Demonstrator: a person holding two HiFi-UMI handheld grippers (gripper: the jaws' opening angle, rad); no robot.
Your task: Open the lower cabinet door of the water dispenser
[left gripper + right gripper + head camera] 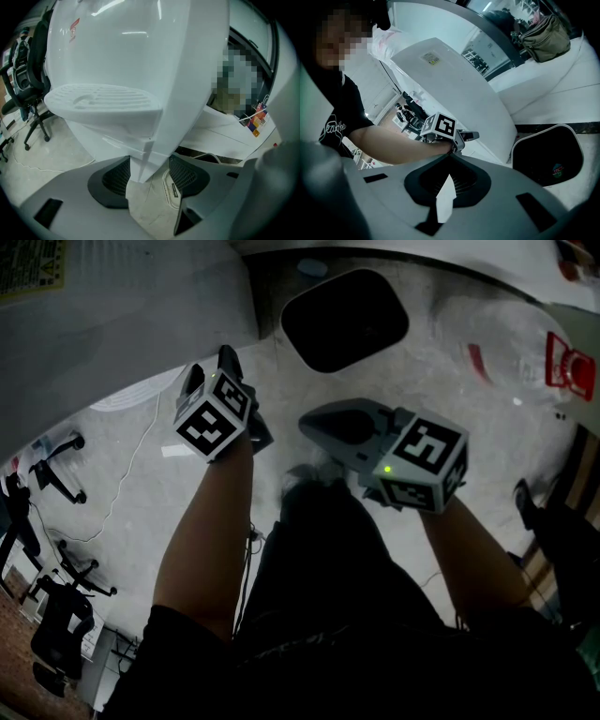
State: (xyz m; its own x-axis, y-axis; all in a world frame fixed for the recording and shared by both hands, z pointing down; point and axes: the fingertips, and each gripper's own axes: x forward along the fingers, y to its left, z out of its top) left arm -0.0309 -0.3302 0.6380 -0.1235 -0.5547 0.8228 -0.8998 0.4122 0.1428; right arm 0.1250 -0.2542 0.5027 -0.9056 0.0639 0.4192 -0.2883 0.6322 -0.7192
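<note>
The water dispenser (131,47) is big, white and shiny. It stands on the floor (131,484). A black bin (546,154) is near it on one side, and some black office chairs (28,79) are farther off on the other side. A white drip tray (101,98) with little slots sticks out of its front. Under the tray is the lower cabinet door (105,136). It is plain and white, with a thin line across it low down (I cannot tell if it is open a bit or not).

The left tool (150,174) is wide open. The bottom corner of the dispenser sits between its two jaws, but the pads do not squeeze it. The right tool (449,159) is closed tight with nothing in it. It is not touching the dispenser.

The bin has a white rim and is dark inside. I cannot see what is in it, only a small coloured spot. A brownish-green bag (546,30) lies up on a white counter (553,89), and I cannot see inside the bag.
</note>
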